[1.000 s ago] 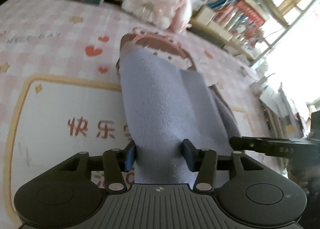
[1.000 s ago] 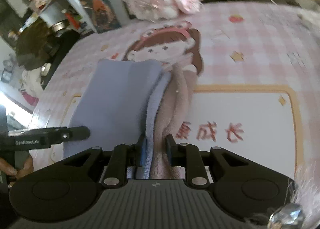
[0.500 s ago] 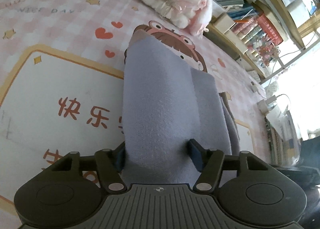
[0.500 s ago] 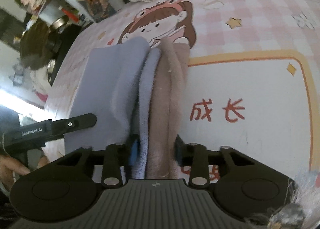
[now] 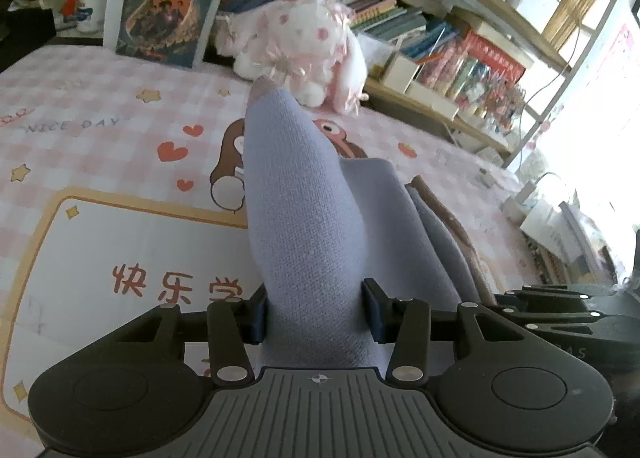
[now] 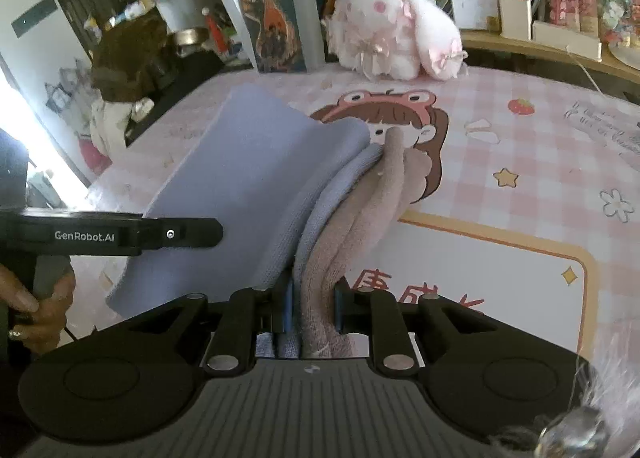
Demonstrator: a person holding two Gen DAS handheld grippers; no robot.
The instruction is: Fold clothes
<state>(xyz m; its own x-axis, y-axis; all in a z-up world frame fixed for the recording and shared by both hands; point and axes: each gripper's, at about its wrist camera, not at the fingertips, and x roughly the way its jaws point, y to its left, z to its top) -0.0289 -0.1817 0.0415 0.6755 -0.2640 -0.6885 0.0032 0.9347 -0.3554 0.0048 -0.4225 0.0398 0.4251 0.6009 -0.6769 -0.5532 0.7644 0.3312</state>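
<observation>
Both your grippers clamp the lavender knit garment [image 5: 304,218] above the pink cartoon mat [image 5: 100,106]: left gripper [image 5: 314,318] on its folded edge, right gripper [image 6: 312,306] on lavender and beige layers, probably mid-fold. Next, lay it flat.

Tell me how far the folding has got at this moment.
Partly done: the lavender garment is already doubled into layers. In hand: left gripper and right gripper each clamp an edge, lifting it above the pink mat. Left: lay it down and finish folding.
</observation>
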